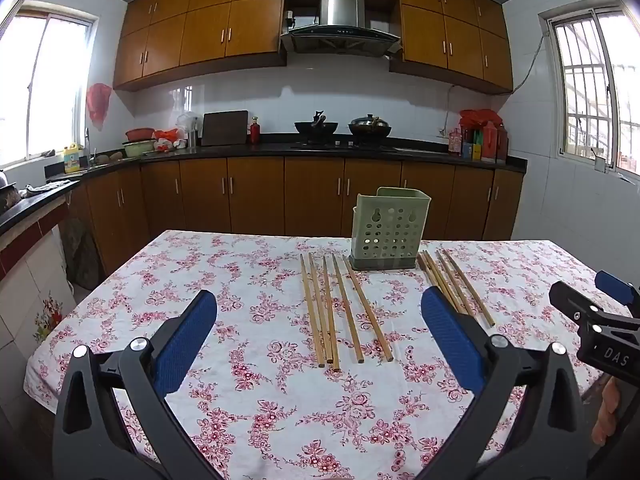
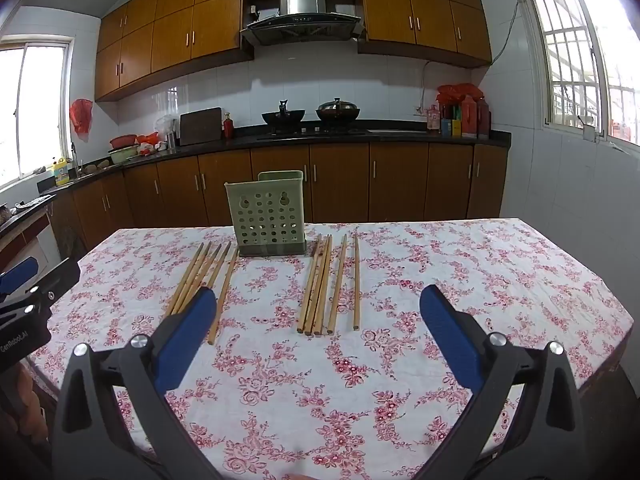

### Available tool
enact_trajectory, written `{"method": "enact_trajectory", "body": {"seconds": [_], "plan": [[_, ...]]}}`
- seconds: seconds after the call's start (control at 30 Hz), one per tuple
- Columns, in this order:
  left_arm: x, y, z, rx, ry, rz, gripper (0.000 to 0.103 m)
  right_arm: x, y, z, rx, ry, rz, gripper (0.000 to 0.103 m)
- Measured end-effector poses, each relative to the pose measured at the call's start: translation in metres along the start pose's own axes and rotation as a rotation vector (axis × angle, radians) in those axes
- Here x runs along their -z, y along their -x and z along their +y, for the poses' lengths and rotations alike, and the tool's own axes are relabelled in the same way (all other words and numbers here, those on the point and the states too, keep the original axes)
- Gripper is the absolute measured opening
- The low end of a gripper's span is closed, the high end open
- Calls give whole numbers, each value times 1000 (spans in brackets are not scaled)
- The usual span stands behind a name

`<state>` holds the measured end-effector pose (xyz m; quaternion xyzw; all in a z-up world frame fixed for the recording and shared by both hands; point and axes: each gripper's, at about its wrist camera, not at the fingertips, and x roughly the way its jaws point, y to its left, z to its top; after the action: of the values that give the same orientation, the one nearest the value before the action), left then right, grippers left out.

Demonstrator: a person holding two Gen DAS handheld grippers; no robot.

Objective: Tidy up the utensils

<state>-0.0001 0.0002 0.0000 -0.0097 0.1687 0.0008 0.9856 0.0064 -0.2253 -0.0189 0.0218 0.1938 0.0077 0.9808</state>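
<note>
Kitchen table with a floral tablecloth (image 1: 256, 360), both grippers hovering above its near edge, nothing held. Left gripper (image 1: 319, 320) has its blue-padded fingers (image 1: 184, 344) spread wide, empty gap between them; right gripper (image 2: 318, 316) same, fingers (image 2: 452, 336) wide apart, nothing pinched. Green perforated utensil holder (image 1: 387, 232) stands upright toward the far side of the table, on a darker base. Chopsticks lie flat on the cloth in two groups, one on each side of the holder, far tips just beside its base. Left wrist view: the left chopstick group (image 1: 340, 308), five sticks fanned slightly, sits straight ahead between the fingers, fully visible; the right chopstick group (image 1: 456, 284) is partly hidden behind the right-hand finger of that gripper. Right wrist view flips this: the right group (image 2: 328, 284) is centred and clear, three sticks bunched touching plus two a bit apart, while the left group (image 2: 204, 276) runs diagonally and its near ends are hidden behind the left-hand finger. Left view also catches the other gripper at the right frame edge plus a bit of the person's hand (image 1: 608, 412) below it; right view catches the left gripper's body at its left edge. Holder interior is not visible in either view. Background: wood cabinets (image 1: 256, 196), range hood (image 1: 340, 20), two woks on the stove (image 2: 310, 114).
</note>
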Motion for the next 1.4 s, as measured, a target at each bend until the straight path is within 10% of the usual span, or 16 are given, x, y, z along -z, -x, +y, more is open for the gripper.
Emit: {"method": "enact_trajectory", "body": {"seconds": [1.4], "plan": [[0,0,0,-2,-2,4,101,2,-1,-2,-3,-10,8,99]]}}
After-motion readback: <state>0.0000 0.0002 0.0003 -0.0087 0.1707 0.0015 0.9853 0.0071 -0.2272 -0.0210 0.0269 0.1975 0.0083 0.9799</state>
